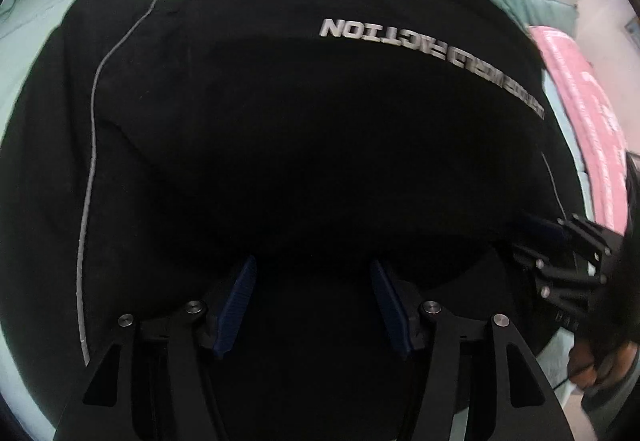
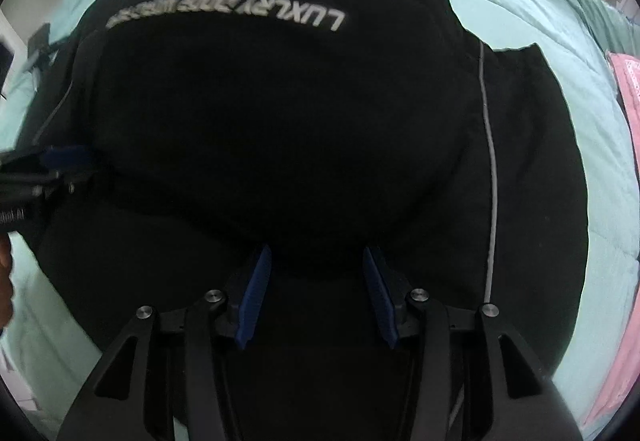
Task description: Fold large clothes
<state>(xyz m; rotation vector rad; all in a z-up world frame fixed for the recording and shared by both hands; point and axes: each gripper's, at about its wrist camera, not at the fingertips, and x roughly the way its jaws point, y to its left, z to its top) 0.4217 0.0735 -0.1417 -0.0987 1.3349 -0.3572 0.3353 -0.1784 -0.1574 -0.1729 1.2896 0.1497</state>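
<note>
Nearby, pink cloth (image 1: 580,101), mint quilt (image 2: 540,21), black garment (image 1: 300,141)

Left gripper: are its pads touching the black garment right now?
Cannot tell. In the left wrist view the left gripper stands open above the black garment, nothing pinched between the pads, but dark cloth hides any gap below the tips.

Matt black cloth garment (image 1: 280,161), quilted mint bedspread (image 2: 540,21), ribbed blue pads (image 2: 256,297)
</note>
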